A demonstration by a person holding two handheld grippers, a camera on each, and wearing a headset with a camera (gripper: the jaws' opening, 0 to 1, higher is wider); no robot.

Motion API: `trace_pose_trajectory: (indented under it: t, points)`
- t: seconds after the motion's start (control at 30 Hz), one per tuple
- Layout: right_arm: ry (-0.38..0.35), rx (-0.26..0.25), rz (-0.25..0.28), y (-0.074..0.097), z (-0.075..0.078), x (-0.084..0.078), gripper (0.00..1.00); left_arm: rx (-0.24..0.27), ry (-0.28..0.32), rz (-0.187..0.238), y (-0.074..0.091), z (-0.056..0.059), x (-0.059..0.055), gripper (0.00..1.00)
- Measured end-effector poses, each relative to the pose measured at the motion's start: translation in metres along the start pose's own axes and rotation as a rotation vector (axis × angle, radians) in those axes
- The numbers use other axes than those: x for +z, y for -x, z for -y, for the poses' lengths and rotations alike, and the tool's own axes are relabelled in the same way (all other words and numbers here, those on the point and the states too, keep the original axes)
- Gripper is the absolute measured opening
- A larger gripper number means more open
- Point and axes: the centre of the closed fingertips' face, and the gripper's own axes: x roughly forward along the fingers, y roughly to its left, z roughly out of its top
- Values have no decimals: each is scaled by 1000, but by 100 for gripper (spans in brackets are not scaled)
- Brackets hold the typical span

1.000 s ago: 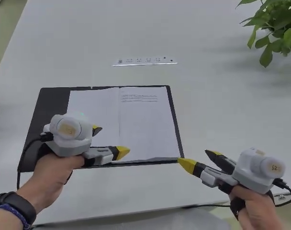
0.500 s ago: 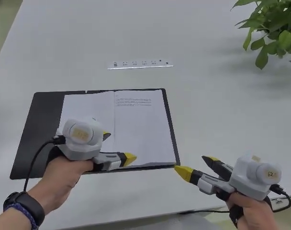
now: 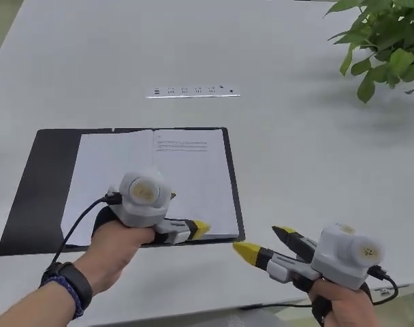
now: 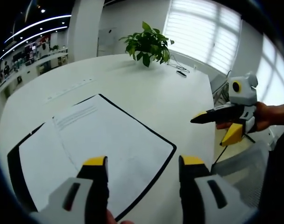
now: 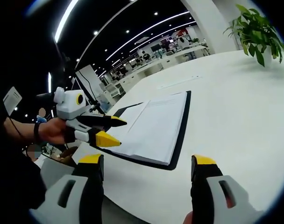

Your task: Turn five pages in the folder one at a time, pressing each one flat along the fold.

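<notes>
— How far along?
— I can't count the pages turned. The folder (image 3: 30,197) lies open and flat, with no page lifted. The left gripper (image 4: 144,161) hovers over its right page, jaws wide and empty. The right gripper (image 3: 265,241) is just off the corner, likewise.
— Surroundings?
— White table (image 3: 316,157), socket strip (image 3: 192,91), leafy plant (image 3: 384,48); an open-plan office.

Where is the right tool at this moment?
Head view, lower right: the right tool, jaws open, is held over the table just off the near right corner of the open folder.
</notes>
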Motion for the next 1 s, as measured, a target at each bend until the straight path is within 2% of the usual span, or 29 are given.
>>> trace_pose_trajectory:
  t: [0.2,0.47,0.67,0.8,1.0]
  points:
    - [-9,6,-4,0,5,-1,76,5,-3,-10,-20,2,0,60]
    - [-27,-2,-7,3,12,-3,75,31,-51,-57,-42,1,-6,60]
    - [-28,-1,-26,6,16,-7,75,33,-61,-75,-52,4,-10,60]
    - [-39,-3,-22,7,16,-7,74,41,-88,-91,-58,7,-14,60]
    - [-43,2,-37,3,17,-13,74,105,-132,-150,-66,-4,-29,63]
